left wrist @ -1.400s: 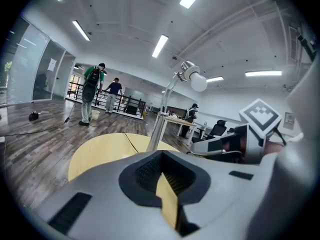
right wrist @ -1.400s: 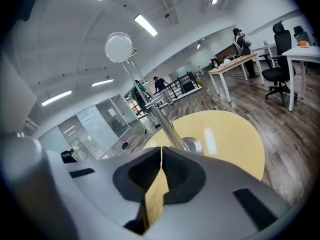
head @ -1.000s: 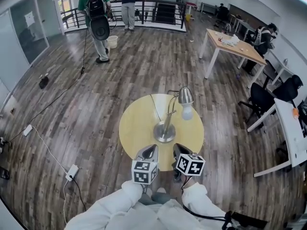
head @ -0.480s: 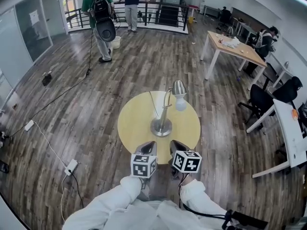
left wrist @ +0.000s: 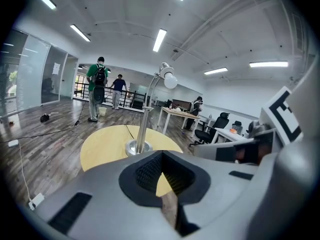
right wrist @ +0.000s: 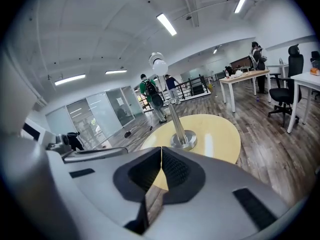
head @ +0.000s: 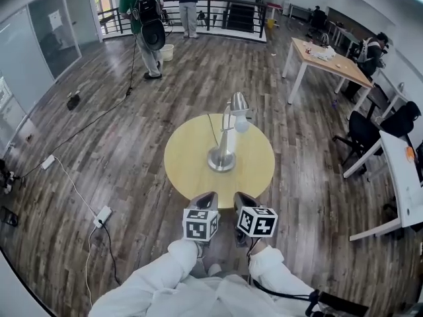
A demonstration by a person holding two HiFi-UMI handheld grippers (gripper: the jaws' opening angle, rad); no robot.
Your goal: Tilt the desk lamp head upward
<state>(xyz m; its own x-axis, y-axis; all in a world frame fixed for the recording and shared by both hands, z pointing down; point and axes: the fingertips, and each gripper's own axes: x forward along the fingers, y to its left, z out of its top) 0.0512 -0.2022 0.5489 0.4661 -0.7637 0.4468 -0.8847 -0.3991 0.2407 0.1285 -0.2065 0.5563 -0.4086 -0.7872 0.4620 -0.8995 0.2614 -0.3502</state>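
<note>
The room is 1 open office hall with a dark wood-plank floor (head: 132, 131). 1 round yellow table (head: 188, 174) stands directly ahead of both sets of fingertips, with its near rim close to them.

Far beyond the fingertips and to their right stand 2 desks: 1 wooden-topped desk (head: 327, 63) and 1 white desk (head: 404, 170). 2 black office chairs (head: 362, 136) stand between them.

3 persons are in view. 2 standing persons (head: 147, 18) are by the black railing (head: 221, 15) at the far end. 1 seated person (head: 374, 48) is behind the wooden-topped desk.

1 desk lamp (head: 227, 137) stands at the table's centre. It is ahead of the fingertips, well apart from them, and in line with the space between the 2 grippers. Its round metal base (head: 221, 161) rests on the tabletop. Its head (head: 238, 102) tops the stem, with 1 white bulb (head: 242, 125) facing downward.

The left gripper (head: 207, 197) and right gripper (head: 241, 198) are held side by side, each carrying 1 marker cube (head: 199, 224). Both jaw pairs are closed tip to tip and hold nothing.

Left of the fingertips, 2 white power strips (head: 102, 215) lie on the floor.
</note>
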